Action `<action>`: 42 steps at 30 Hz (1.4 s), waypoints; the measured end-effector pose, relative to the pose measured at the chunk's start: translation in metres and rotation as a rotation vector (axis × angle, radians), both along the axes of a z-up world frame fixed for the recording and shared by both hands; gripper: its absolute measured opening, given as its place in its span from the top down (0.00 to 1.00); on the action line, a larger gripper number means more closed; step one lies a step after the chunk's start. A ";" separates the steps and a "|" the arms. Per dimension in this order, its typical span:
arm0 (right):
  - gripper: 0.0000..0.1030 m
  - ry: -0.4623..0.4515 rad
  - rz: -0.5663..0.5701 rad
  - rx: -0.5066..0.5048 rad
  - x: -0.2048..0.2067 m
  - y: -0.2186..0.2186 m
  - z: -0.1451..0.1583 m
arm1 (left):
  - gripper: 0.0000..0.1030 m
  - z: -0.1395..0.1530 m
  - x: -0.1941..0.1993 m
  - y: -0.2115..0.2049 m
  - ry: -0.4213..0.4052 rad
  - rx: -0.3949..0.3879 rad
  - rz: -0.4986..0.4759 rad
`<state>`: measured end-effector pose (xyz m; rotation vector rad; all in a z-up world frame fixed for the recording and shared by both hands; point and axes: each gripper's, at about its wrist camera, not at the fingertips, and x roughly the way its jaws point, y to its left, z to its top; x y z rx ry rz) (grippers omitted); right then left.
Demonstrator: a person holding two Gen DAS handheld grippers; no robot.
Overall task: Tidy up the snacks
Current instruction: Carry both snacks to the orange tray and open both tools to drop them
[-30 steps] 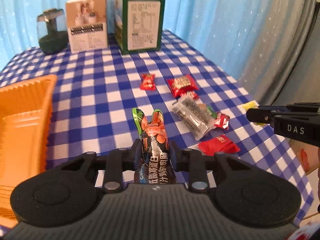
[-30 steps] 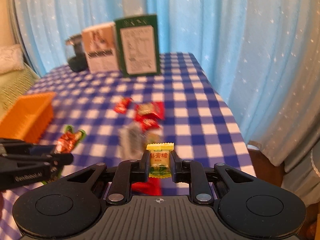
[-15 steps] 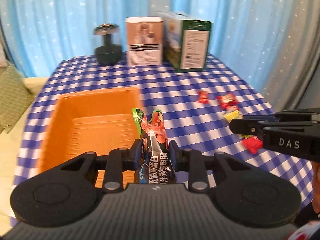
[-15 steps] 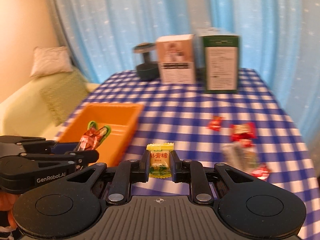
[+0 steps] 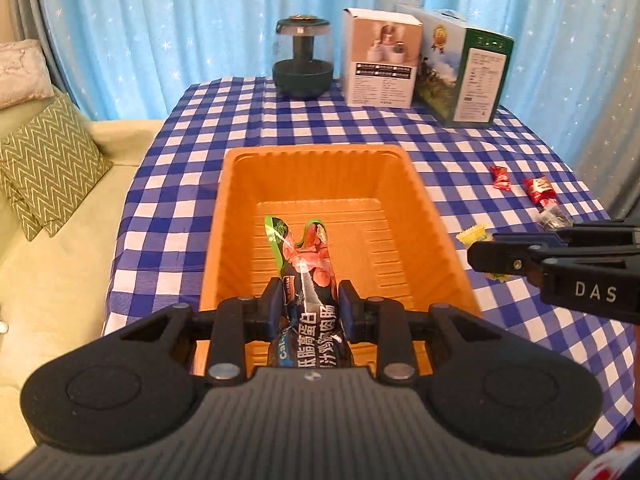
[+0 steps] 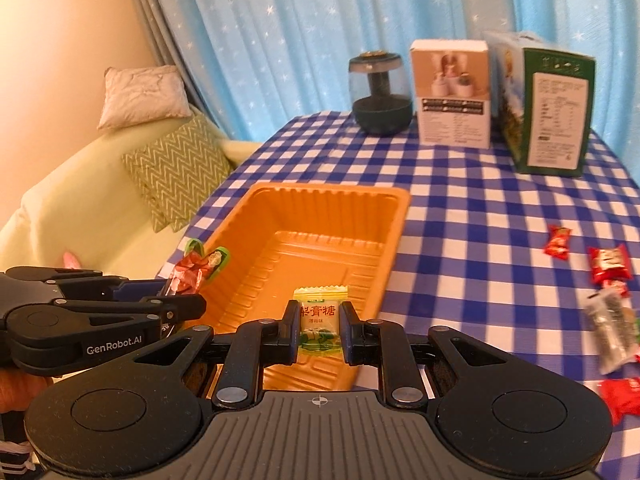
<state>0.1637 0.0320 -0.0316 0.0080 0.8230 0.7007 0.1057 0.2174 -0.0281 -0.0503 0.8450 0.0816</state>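
My left gripper (image 5: 310, 304) is shut on a dark sausage snack pack (image 5: 308, 276) with a green and red top, held above the near half of the orange tray (image 5: 236, 184). My right gripper (image 6: 320, 326) is shut on a small yellow and green candy (image 6: 320, 316), held above the near right part of the same orange tray (image 6: 400, 216). In the left wrist view the right gripper (image 5: 484, 256) comes in from the right with the candy (image 5: 474, 238). In the right wrist view the left gripper (image 6: 182, 300) shows at the left with the sausage pack (image 6: 196, 266).
Red candies (image 6: 558, 242) (image 6: 610, 262) and a clear packet (image 6: 614, 326) lie on the blue checked tablecloth (image 6: 460, 208) to the tray's right. A dark jar (image 5: 302, 62), a white box (image 5: 380, 64) and a green box (image 5: 466, 68) stand at the back. A sofa with cushions (image 5: 48, 164) is left.
Both grippers swung left from the scattered snacks to the orange tray, each keeping its snack. The tray now lies straight ahead under both.
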 end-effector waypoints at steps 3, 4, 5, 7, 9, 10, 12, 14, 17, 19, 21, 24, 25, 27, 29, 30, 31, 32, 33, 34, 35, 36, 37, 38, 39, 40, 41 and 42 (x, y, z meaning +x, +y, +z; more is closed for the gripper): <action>0.80 0.012 0.005 -0.009 0.004 0.011 -0.008 | 0.74 -0.006 0.004 0.008 0.006 -0.011 -0.004; 0.80 0.016 0.006 -0.009 0.005 0.013 -0.008 | 0.74 -0.007 0.005 0.009 0.008 -0.006 -0.004; 0.80 0.019 0.006 -0.011 0.006 0.015 -0.010 | 0.74 -0.008 0.005 0.010 0.009 -0.003 -0.004; 0.80 0.025 0.006 -0.012 0.008 0.017 -0.013 | 0.73 -0.009 0.005 0.013 0.007 -0.010 0.005; 0.80 0.031 0.008 -0.012 0.009 0.018 -0.015 | 0.72 -0.009 0.002 0.017 0.001 -0.022 0.018; 0.80 0.033 0.008 -0.012 0.009 0.019 -0.016 | 0.72 -0.008 0.001 0.019 -0.001 -0.025 0.023; 0.80 0.036 0.008 -0.012 0.009 0.020 -0.017 | 0.72 -0.007 -0.003 0.022 -0.008 -0.029 0.035; 0.80 0.039 0.008 -0.010 0.008 0.021 -0.016 | 0.71 -0.004 -0.007 0.023 -0.017 -0.038 0.046; 0.80 0.043 0.005 0.000 0.008 0.020 -0.016 | 0.71 0.000 -0.011 0.024 -0.028 -0.049 0.061; 0.80 0.043 0.004 0.008 0.007 0.021 -0.014 | 0.71 0.002 -0.014 0.024 -0.035 -0.054 0.069; 0.80 0.042 0.005 0.019 0.007 0.021 -0.013 | 0.70 0.004 -0.017 0.025 -0.039 -0.059 0.075; 0.78 0.057 0.009 0.048 0.008 0.021 -0.011 | 0.57 0.006 -0.022 0.027 -0.049 -0.064 0.088; 0.71 0.066 0.004 0.054 0.009 0.020 -0.011 | 0.55 0.007 -0.023 0.028 -0.051 -0.066 0.093; 0.42 0.074 -0.020 0.063 0.011 0.016 -0.010 | 0.54 0.008 -0.026 0.028 -0.054 -0.069 0.096; 0.37 0.064 -0.039 0.079 0.010 0.010 -0.007 | 0.52 0.011 -0.029 0.027 -0.058 -0.071 0.099; 0.37 0.064 -0.043 0.079 0.009 0.007 -0.005 | 0.51 0.012 -0.030 0.026 -0.060 -0.071 0.102; 0.37 0.065 -0.051 0.080 0.009 0.003 -0.004 | 0.50 0.013 -0.032 0.024 -0.062 -0.071 0.105; 0.37 0.066 -0.061 0.082 0.008 -0.003 -0.002 | 0.48 0.014 -0.035 0.023 -0.065 -0.072 0.108; 0.37 0.066 -0.075 0.083 0.006 -0.008 -0.001 | 0.46 0.016 -0.037 0.022 -0.070 -0.074 0.111; 0.37 0.069 -0.090 0.085 0.004 -0.015 0.001 | 0.45 0.017 -0.039 0.020 -0.073 -0.077 0.113; 0.37 0.072 -0.107 0.087 0.002 -0.022 0.002 | 0.44 0.018 -0.042 0.018 -0.076 -0.080 0.115; 0.37 0.075 -0.122 0.089 -0.002 -0.028 0.003 | 0.43 0.020 -0.044 0.016 -0.079 -0.083 0.115; 0.37 0.077 -0.136 0.090 -0.005 -0.035 0.004 | 0.43 0.021 -0.046 0.014 -0.083 -0.085 0.116; 0.37 0.079 -0.151 0.091 -0.008 -0.042 0.005 | 0.41 0.023 -0.049 0.010 -0.086 -0.085 0.116; 0.37 0.080 -0.164 0.092 -0.012 -0.049 0.007 | 0.39 0.025 -0.052 0.008 -0.090 -0.085 0.116; 0.37 0.081 -0.176 0.094 -0.016 -0.056 0.008 | 0.38 0.027 -0.054 0.005 -0.093 -0.085 0.117; 0.37 0.080 -0.189 0.096 -0.020 -0.063 0.010 | 0.36 0.028 -0.057 0.001 -0.096 -0.087 0.118; 0.37 0.078 -0.203 0.097 -0.024 -0.070 0.011 | 0.35 0.030 -0.060 -0.002 -0.098 -0.088 0.119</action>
